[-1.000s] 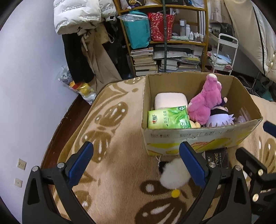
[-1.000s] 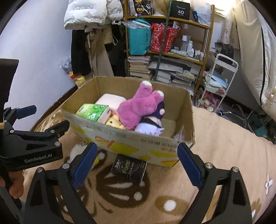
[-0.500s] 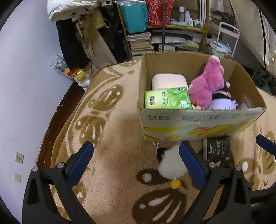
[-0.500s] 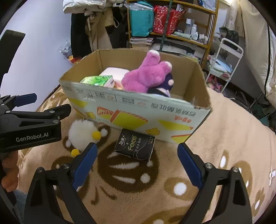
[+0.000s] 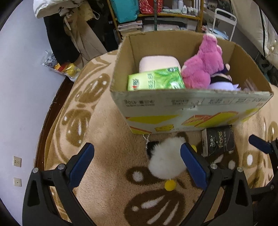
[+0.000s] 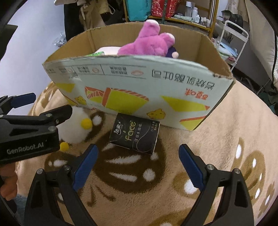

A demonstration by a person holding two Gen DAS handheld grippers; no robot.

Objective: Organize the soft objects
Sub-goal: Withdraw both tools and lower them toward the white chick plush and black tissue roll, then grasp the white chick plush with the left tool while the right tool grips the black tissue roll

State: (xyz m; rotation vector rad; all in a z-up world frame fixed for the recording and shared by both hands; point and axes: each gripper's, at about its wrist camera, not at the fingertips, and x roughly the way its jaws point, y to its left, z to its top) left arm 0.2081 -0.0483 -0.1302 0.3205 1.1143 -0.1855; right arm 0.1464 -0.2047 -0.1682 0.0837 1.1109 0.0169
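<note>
A cardboard box (image 5: 189,109) (image 6: 139,87) stands on the carpet and holds a pink plush (image 5: 203,67) (image 6: 147,47), a green tissue pack (image 5: 154,80), a pale pink cushion (image 5: 158,61) and a purple doll (image 5: 222,81). A white fluffy chick toy (image 5: 165,160) (image 6: 78,128) lies on the carpet before the box, beside a black tissue pack (image 5: 219,142) (image 6: 134,138). My left gripper (image 5: 137,163) is open, low over the carpet, its right finger beside the chick. My right gripper (image 6: 138,165) is open just in front of the black pack.
A brown patterned carpet (image 5: 104,139) covers the floor. A shelf (image 5: 156,15) with books and bags, hanging coats (image 5: 69,34) and a white trolley (image 5: 224,22) stand behind the box. A snack bag (image 5: 59,66) lies by the wall at left.
Both grippers have moved down and forward toward the carpet before the box. The chick toy and black pack now appear larger and closer. Both stay open.
</note>
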